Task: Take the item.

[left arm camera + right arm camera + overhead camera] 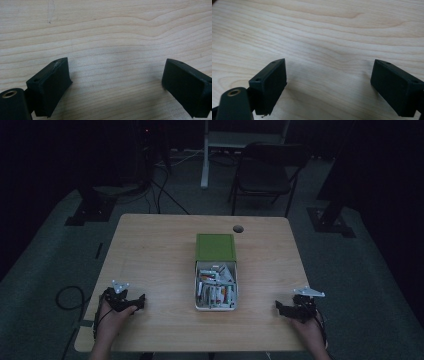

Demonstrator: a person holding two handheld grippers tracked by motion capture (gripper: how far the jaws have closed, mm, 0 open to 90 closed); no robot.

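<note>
A white box full of several small tubes and sticks sits in the middle of the wooden table. A green lid covers its far half. My left gripper rests on the table near the front left corner, held by a hand, jaws pointing right toward the box. In the left gripper view my left gripper stands open over bare wood. My right gripper rests near the front right edge, pointing left. In the right gripper view my right gripper is open too, nothing between its jaws.
A round cable hole lies near the table's far edge. Behind the table stand a dark folding chair and a white stand leg. Dark stand feet and cables lie on the floor to the left.
</note>
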